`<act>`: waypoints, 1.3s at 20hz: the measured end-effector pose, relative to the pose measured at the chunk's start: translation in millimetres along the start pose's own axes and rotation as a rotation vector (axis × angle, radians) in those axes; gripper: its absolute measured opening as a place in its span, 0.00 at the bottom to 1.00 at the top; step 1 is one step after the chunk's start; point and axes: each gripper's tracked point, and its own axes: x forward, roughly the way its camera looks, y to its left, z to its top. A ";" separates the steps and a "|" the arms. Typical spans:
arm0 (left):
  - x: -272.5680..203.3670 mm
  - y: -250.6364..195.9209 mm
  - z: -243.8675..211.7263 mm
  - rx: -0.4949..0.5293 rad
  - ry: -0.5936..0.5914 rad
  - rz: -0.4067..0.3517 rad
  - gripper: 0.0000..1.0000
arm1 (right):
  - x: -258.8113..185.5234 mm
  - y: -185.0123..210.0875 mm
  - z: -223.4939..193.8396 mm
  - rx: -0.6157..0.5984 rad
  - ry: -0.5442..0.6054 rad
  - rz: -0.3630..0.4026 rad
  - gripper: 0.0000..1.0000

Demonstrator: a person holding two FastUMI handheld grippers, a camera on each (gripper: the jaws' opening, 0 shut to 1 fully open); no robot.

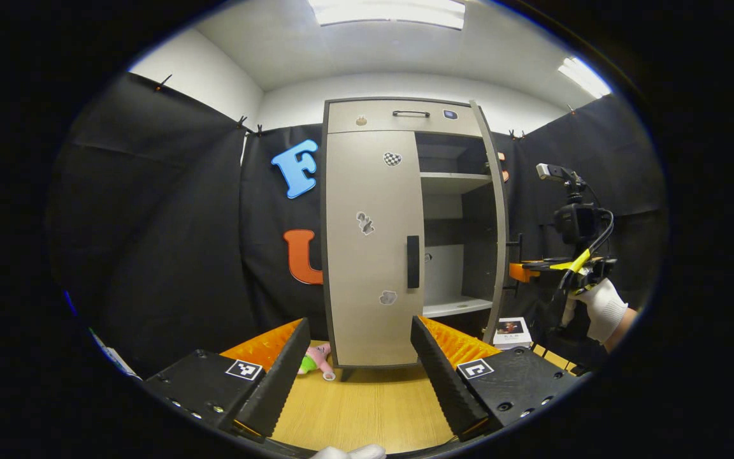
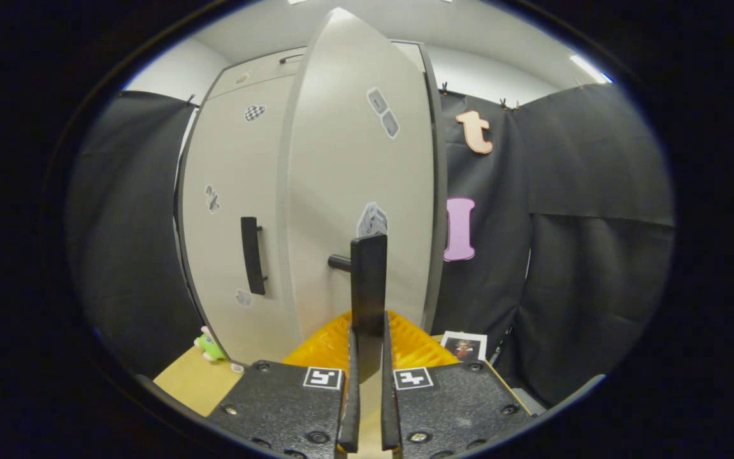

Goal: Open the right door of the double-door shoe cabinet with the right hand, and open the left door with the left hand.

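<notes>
Tall pale-grey double-door shoe cabinet (image 1: 373, 242) upright at the back of the light wooden surface (image 1: 367, 408), against the black cloth wall. Right door (image 2: 360, 191) swung outward on its hinge, seen edge-on in the left gripper view, with white shelves (image 1: 453, 182) and a dark interior exposed behind it. Left door (image 1: 370, 248) flush and closed, with its black vertical bar handle (image 1: 413, 261) near the inner edge and small stickers on the face. Narrow top drawer with a black pull (image 1: 411, 113) above both doors.

Right claw (image 2: 367, 338) clamped on the right door's black handle (image 2: 368, 280), fingers pressed together on either side of the bar, held by a white-gloved hand (image 1: 603, 309) at the far right of the left gripper view. Left claw (image 1: 357, 370) spread wide apart, low over the surface, facing the closed left door and well short of its handle, touching nothing.

Small pink-and-green plush toy (image 1: 316, 361) on the surface just beside the cabinet's left foot. Small white box with a portrait picture (image 1: 511, 330) on the surface near the open door's lower edge.
</notes>
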 end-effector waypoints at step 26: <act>10.4 -115.6 -2.3 -0.038 0.059 0.089 0.95 | -11.6 -129.7 -4.6 -0.028 -0.018 0.091 0.04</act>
